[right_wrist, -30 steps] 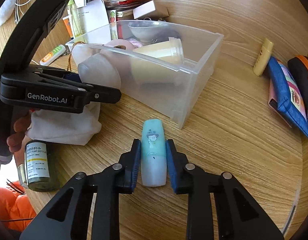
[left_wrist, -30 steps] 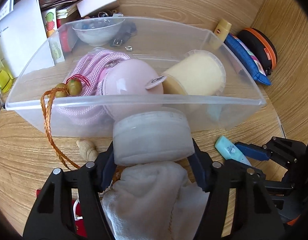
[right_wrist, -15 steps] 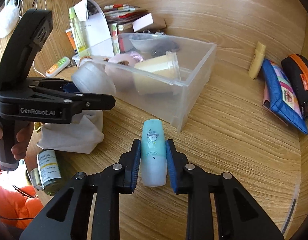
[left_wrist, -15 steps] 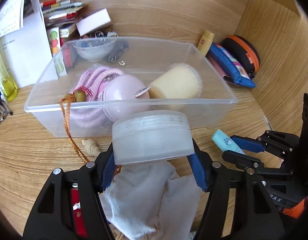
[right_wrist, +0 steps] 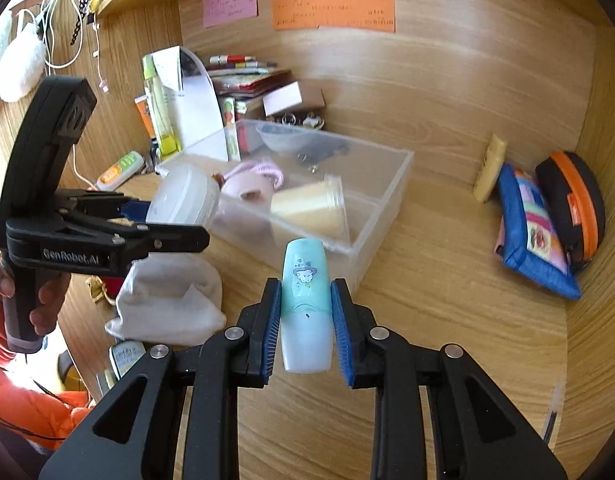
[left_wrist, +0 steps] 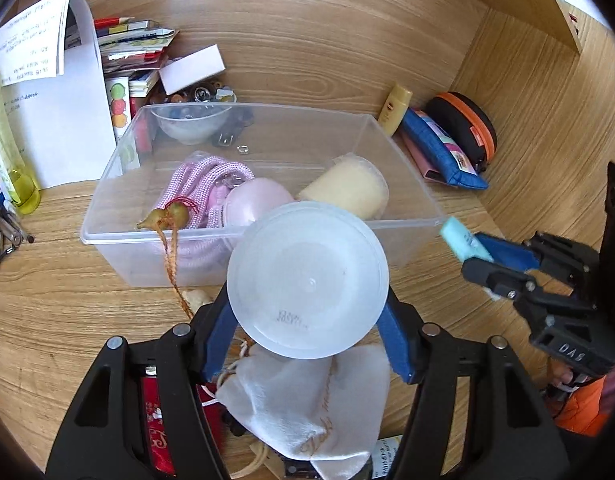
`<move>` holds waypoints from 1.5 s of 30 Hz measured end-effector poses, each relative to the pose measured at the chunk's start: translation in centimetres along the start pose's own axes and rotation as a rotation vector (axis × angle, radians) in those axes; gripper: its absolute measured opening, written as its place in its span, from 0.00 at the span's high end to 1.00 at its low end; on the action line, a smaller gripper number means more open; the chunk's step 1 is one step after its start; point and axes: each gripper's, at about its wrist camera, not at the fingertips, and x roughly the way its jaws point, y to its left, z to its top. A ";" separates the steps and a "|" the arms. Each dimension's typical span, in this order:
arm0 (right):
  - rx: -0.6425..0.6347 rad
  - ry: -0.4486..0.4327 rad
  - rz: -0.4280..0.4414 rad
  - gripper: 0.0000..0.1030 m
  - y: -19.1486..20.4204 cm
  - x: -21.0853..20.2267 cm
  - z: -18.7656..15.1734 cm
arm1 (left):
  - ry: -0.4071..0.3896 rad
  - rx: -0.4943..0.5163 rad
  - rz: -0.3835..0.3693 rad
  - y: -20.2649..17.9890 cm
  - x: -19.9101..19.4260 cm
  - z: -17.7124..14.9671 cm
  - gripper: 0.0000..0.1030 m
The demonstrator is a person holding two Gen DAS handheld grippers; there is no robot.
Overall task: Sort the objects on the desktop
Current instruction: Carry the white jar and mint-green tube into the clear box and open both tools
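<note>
Left wrist: pouch (left_wrist: 307, 404) under gripped jar (left_wrist: 307, 286).

wooden desk (right_wrist: 447, 320) in a wood-panelled nook, sticky notes (right_wrist: 333, 12) on the back wall.

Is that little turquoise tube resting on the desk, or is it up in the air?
Apart. In the right wrist view the turquoise tube is clamped between the right gripper's blue fingers, and bare wooden desk shows beneath and beyond its tip.
</note>
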 end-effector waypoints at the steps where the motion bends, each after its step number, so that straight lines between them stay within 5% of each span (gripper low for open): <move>1: -0.001 -0.003 -0.002 0.78 0.0 0.0 0.2 | 0.000 0.002 0.000 0.1 0.0 0.0 0.38; 17: -0.025 -0.062 -0.005 0.78 1.3 1.1 4.6 | -0.105 -0.019 0.018 3.2 -3.4 2.7 0.38; 26: -0.011 -0.059 0.012 0.78 1.2 3.5 7.3 | -0.161 -0.021 0.103 6.4 -3.8 5.4 0.38; 45: 0.001 0.051 0.053 0.78 1.1 11.2 11.0 | -0.043 0.018 0.056 7.8 2.6 8.2 0.38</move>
